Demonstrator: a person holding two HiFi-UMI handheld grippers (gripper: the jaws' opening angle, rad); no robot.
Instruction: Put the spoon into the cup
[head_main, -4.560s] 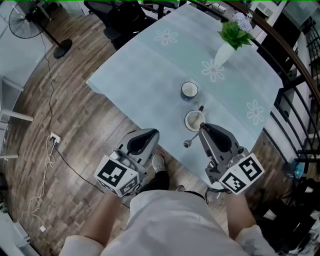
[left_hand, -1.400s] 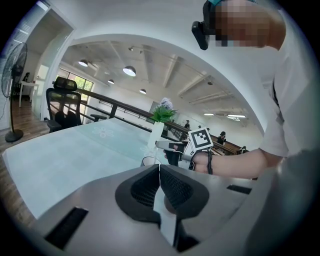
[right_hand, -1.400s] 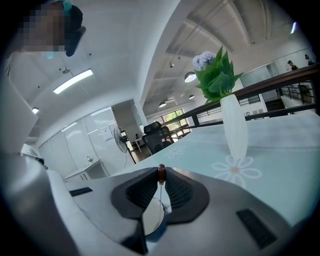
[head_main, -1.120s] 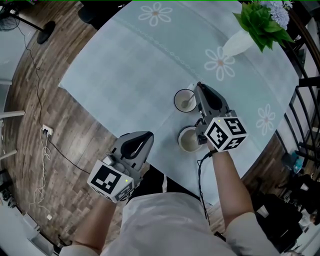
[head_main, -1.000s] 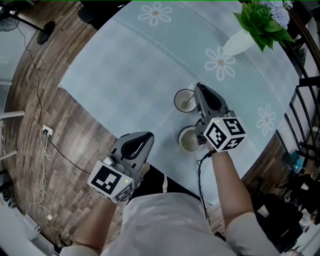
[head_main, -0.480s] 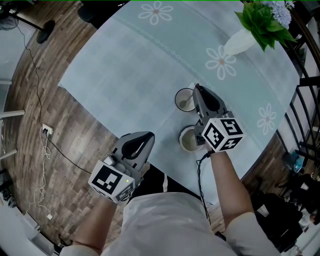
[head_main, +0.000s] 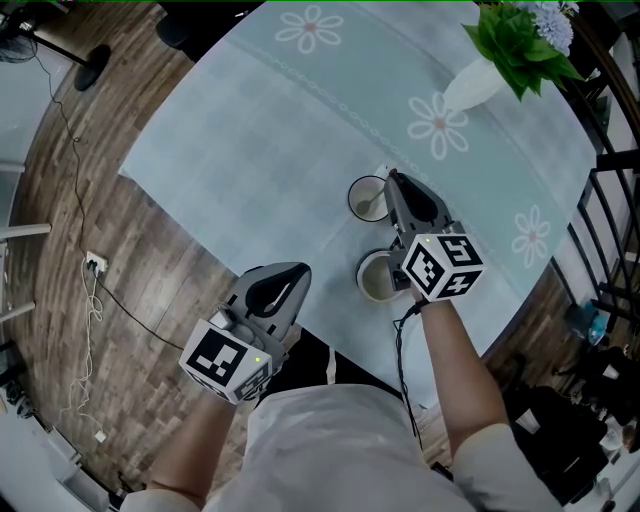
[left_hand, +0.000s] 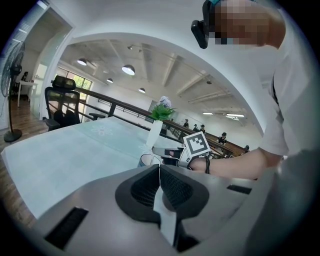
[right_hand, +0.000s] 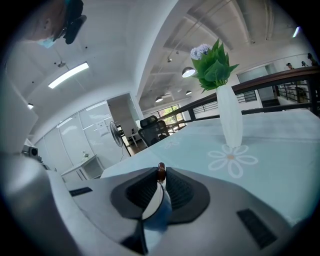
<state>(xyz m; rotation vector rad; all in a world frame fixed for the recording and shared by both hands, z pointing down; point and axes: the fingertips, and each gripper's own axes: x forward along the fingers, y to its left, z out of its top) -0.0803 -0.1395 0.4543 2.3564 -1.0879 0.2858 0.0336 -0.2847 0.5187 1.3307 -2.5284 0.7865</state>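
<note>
Right gripper (head_main: 393, 182) clamps spoon (head_main: 373, 209) by its handle, bowl end already inside far cup (head_main: 353, 192). Placement step, nearly done, I reckon. Next: open jaws, lift clear w/o tipping cup. Left gripper (head_main: 297, 270) closed, empty, idle.

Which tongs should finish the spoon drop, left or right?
Right. The right tongs are shut on the spoon, whose bowl is inside the far cup. The left tongs are shut on nothing and sit farther from that cup.
</note>
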